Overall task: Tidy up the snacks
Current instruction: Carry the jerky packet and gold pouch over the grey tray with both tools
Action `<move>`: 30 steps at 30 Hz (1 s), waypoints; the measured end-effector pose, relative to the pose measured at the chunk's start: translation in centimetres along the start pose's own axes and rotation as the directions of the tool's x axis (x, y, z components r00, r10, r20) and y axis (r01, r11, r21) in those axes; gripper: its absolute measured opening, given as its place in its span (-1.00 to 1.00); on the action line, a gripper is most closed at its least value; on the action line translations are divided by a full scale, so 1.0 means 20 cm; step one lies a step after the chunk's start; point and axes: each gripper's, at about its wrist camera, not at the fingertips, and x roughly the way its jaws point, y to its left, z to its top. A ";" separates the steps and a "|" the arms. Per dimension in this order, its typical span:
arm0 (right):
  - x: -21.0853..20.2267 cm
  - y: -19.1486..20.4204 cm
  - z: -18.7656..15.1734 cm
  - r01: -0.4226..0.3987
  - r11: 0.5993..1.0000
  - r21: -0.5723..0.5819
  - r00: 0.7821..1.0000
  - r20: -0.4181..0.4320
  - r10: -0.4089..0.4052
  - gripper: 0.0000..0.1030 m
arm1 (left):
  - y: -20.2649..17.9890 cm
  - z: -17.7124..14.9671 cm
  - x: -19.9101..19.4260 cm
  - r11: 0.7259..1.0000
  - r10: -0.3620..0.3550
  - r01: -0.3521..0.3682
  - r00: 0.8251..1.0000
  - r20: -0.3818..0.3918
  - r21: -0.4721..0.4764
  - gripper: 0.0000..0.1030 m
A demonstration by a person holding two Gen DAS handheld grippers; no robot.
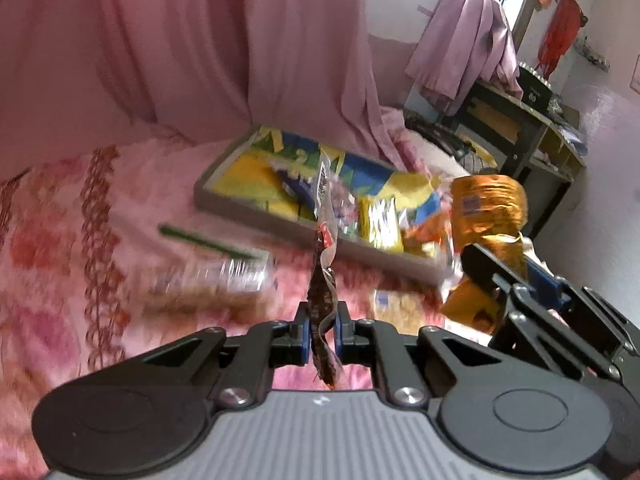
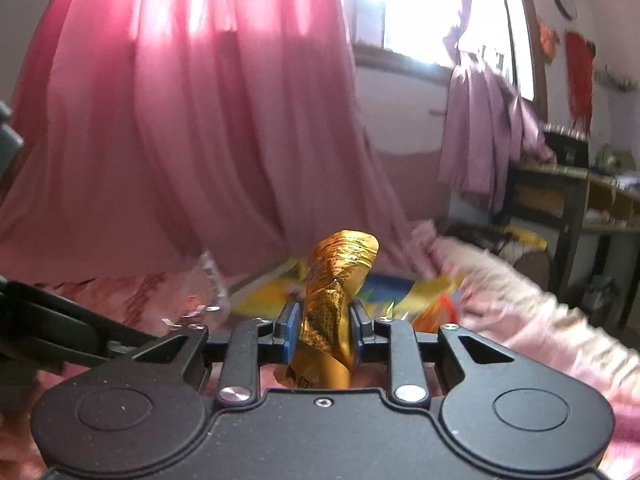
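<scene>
Left fingers [image 1: 322,330] pinching thin brown-and-clear snack packet [image 1: 320,300]; right fingers [image 2: 325,330] clamping crinkled gold foil pouch [image 2: 336,280]; might slip if jolted.

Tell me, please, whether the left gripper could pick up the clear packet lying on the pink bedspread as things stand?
Probably not yet. The left gripper is shut on a dark snack packet, so its jaws are occupied. Nothing lies between it and the clear packet on the bedspread; it would need to drop its load first.
</scene>
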 end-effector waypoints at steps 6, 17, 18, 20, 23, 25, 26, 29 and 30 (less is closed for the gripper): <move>0.27 -0.19 0.04 0.059 0.998 0.003 0.995 0.077 -0.059 -0.46 | -0.06 0.20 0.12 1.000 0.015 -0.016 0.998 0.054 0.025 -0.78; 0.72 -0.40 -0.02 0.118 0.990 0.080 0.986 0.106 -0.126 -0.46 | -0.15 0.44 0.53 0.999 -0.003 -0.001 0.995 0.105 0.039 -0.78; 0.75 -0.42 -0.03 0.122 0.989 0.089 0.986 0.101 -0.130 -0.45 | -0.16 0.46 0.58 0.999 -0.014 0.010 0.994 0.105 0.033 -0.78; 0.79 -0.45 -0.06 0.128 0.987 0.094 0.987 0.088 -0.137 -0.46 | -0.18 0.47 0.67 0.999 -0.032 0.029 0.994 0.104 0.030 -0.78; 0.85 -0.50 -0.11 0.138 0.984 0.109 0.988 0.050 -0.144 -0.46 | -0.21 0.46 0.79 0.998 -0.058 0.055 0.994 0.093 0.041 -0.78; 0.89 -0.53 -0.14 0.139 0.983 0.124 0.989 0.026 -0.143 -0.45 | -0.22 0.45 0.87 0.996 -0.080 0.076 0.994 0.076 0.045 -0.78; 0.90 -0.54 -0.16 0.140 0.983 0.120 0.990 0.016 -0.143 -0.45 | -0.22 0.44 0.91 0.995 -0.088 0.085 0.994 0.067 0.042 -0.78; 0.94 -0.56 -0.19 0.130 0.983 0.127 0.992 -0.013 -0.129 -0.45 | -0.22 0.41 1.01 0.995 -0.100 0.099 0.994 0.045 0.033 -0.78; 0.95 -0.56 -0.20 0.123 0.984 0.131 0.992 -0.017 -0.122 -0.45 | -0.21 0.40 1.03 0.994 -0.101 0.100 0.994 0.037 0.034 -0.78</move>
